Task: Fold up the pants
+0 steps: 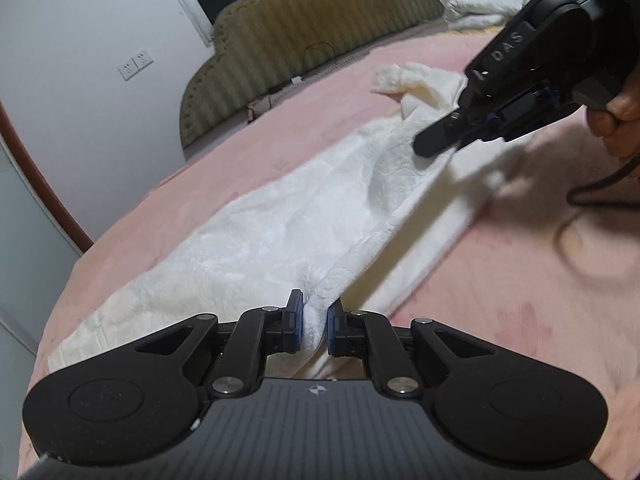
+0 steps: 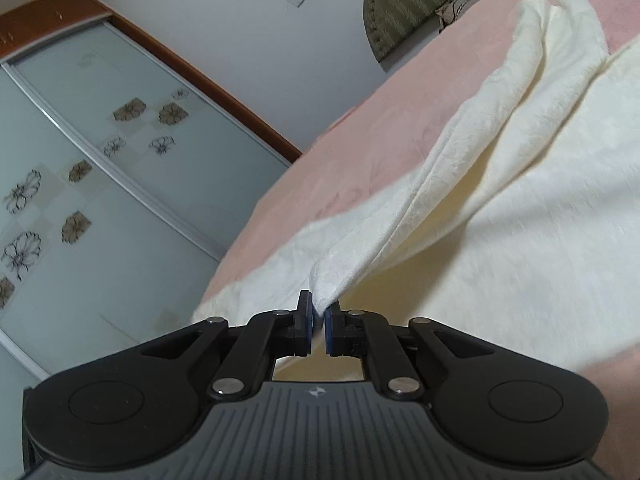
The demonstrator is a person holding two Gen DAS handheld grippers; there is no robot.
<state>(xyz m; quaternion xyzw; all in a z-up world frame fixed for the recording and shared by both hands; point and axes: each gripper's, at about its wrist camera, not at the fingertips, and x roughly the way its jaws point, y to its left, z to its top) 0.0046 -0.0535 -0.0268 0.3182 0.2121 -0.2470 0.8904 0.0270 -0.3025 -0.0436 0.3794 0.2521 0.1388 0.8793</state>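
Note:
Cream-white pants (image 1: pixel 280 220) lie stretched along the pink bed, one end at the near edge and the other near the headboard. My left gripper (image 1: pixel 315 322) is shut on a pinched fold of the pants' near end. In the left wrist view my right gripper (image 1: pixel 436 142) sits further up the pants, held by a hand (image 1: pixel 618 118), with cloth at its tip. In the right wrist view my right gripper (image 2: pixel 319 324) is shut on a raised edge of the pants (image 2: pixel 500 184), which drape away toward the headboard.
The pink bedsheet (image 1: pixel 540 280) spreads to the right. An olive padded headboard (image 1: pixel 304 36) stands at the far end, with a white bundle of cloth (image 1: pixel 484 6) beside it. A wardrobe with flower-patterned glass doors (image 2: pixel 100 184) runs along the bed's left. A black cable (image 1: pixel 600 188) trails from the right gripper.

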